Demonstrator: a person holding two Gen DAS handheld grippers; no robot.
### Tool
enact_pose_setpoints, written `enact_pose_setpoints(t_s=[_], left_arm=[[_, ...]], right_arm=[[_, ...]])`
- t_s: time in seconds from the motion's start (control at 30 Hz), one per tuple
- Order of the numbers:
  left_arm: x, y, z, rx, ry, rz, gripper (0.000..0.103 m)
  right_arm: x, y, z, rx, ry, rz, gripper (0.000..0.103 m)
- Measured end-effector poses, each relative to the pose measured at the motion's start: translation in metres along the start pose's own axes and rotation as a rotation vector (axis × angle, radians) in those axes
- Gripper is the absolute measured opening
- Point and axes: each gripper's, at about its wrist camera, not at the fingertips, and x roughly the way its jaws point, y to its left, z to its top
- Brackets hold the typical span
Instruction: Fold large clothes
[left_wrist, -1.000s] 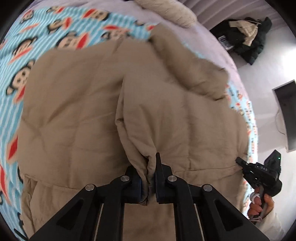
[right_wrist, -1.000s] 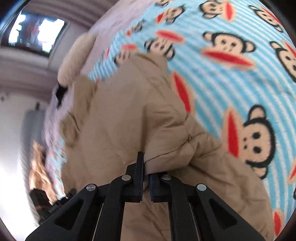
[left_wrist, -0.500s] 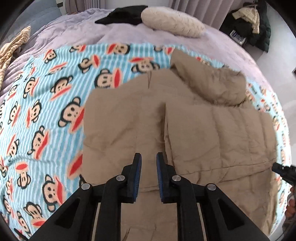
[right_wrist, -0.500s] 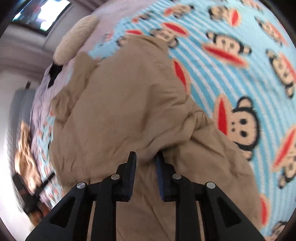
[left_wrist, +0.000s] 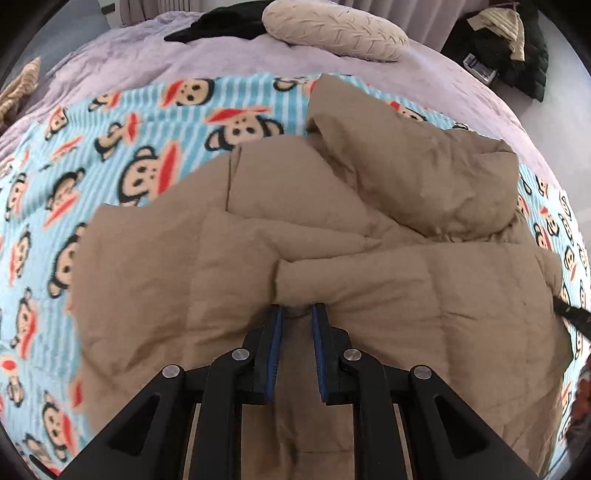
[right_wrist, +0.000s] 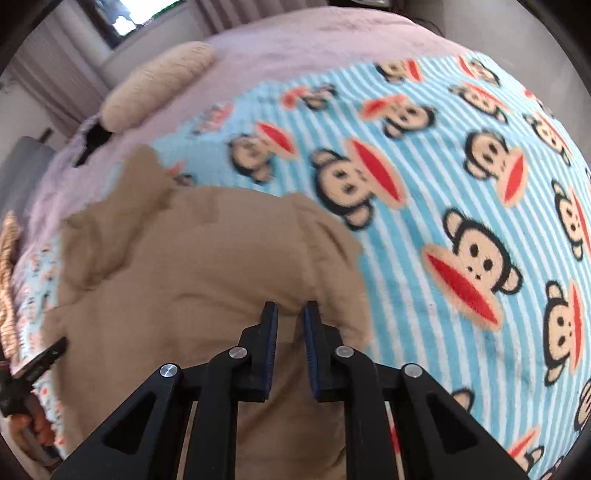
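Observation:
A tan puffer jacket (left_wrist: 406, 295) lies on a blue striped monkey blanket (left_wrist: 147, 147), its hood (left_wrist: 424, 173) bunched at the far side. One flap is folded over the body. My left gripper (left_wrist: 296, 312) points down at that flap's near edge, jaws a narrow gap apart and pressing on nothing. In the right wrist view the jacket (right_wrist: 184, 277) fills the lower left. My right gripper (right_wrist: 290, 308) hovers over its right edge; its jaws are closing and no fabric is pinched between them. The other gripper's black tip (left_wrist: 570, 315) shows at the right edge.
A cream pillow (left_wrist: 332, 31) and a black garment (left_wrist: 221, 26) lie on the lilac bedspread (left_wrist: 147, 62) beyond the blanket. Dark clothes (left_wrist: 509, 48) are piled off the bed at the far right. A hand (right_wrist: 35, 424) holds the left tool at the left edge.
Both grippers let go of the jacket folds they pinched a second ago. The flap now lies flat on the jacket. Both hands have shifted, and the left tips stand at the flap's edge.

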Motion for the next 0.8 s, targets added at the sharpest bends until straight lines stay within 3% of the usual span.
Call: enact_pose_setpoints(t_s=[0.13,0.23,0.4,0.6,0.8], left_arm=[[0.014,-0.008,-0.001,0.064,-0.006,0.038,0.018],[0.011,-0.007,-0.002,0.064,-0.008,0.043,0.018],[-0.015,0.005,-0.008,0.043,-0.009,0.053,0.018],[-0.050,0.007,-0.035,0.038,-0.009,0.038,0.018],[-0.035,-0.006,-0.059,0.055,0.037,0.062,0.018]], right_arm=[[0.018,-0.012,-0.009,0.032,-0.018,-0.006,0.012],[0.017,-0.006,-0.011,-0.013,-0.036,-0.046,0.012],[-0.006,0.002,-0.015,-0.076,-0.052,-0.112,0.017],[-0.044,-0.001,-0.047,-0.089,-0.077,-0.139,0.031],[-0.050,0.001,-0.079,-0.120,-0.048,-0.162,0.033]])
